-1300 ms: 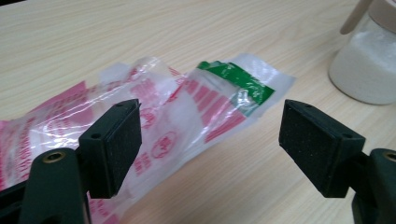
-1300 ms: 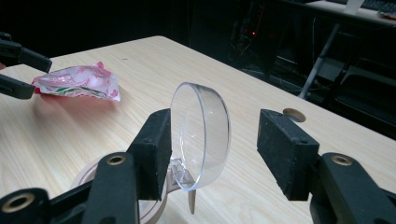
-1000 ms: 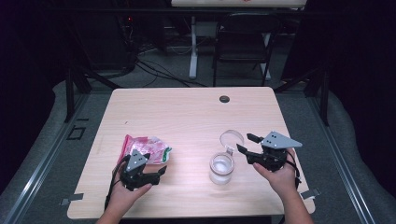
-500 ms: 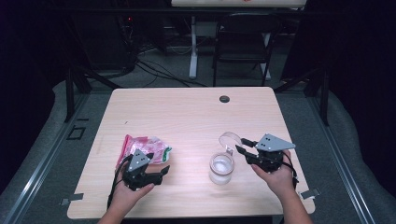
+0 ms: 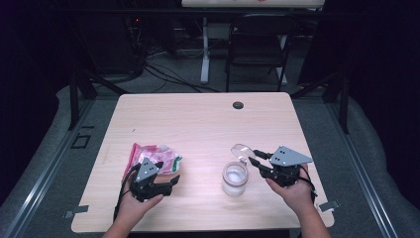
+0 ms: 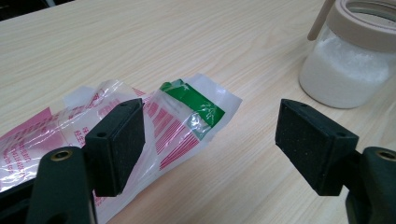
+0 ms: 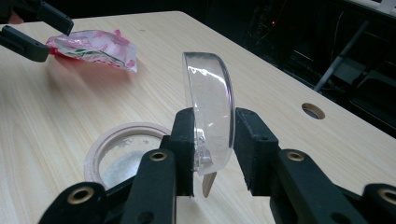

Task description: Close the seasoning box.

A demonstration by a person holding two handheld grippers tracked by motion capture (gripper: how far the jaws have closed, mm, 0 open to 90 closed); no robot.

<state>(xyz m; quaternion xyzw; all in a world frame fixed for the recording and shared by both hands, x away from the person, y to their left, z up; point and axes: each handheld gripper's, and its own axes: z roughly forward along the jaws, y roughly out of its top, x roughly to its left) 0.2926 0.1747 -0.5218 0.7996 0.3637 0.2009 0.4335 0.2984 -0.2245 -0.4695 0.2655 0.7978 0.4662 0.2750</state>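
1. Between the right gripper's point(image 7: 212, 154) pads a clear lid point(image 7: 210, 116) stands on edge; the jaws have just been closing, and both pads press its curved wall, so the lid is held
2. In the high view the right gripper point(image 5: 255, 159) holds the lid point(image 5: 241, 150) just above and behind the glass jar point(image 5: 235, 178), which stands uncovered on the table point(image 5: 198, 119)
3. In the right gripper view the jar's pale rim point(image 7: 122, 145) lies directly below the jaws, with white powder inside, and a small wooden tip point(image 7: 208, 184) shows under the lid
4. The left gripper point(image 6: 210, 140) stands wide open with nothing between its pads; its left pad point(image 6: 122, 140) lies over the edge of a red, white and green plastic bag point(image 6: 177, 116) and its right pad point(image 6: 308, 140) hangs over bare wood
5. In the high view the left gripper point(image 5: 166, 173) sits at the bag's point(image 5: 151, 154) near edge, well apart from the jar
6. In the left gripper view the jar point(image 6: 350, 65) stands at the upper right with a wooden handle point(image 6: 318, 21) leaning out of it
7. A bare strip of table lies between the bag and the jar, and the far half is open save for a round cable hole point(image 5: 238, 105) near the back edge
8. Both hands work close to the near edge; the right hand point(image 5: 292, 191) is near the right corner
9. Beyond the table a dark chair point(image 5: 255, 49) and cables point(image 5: 163, 74) lie on the floor
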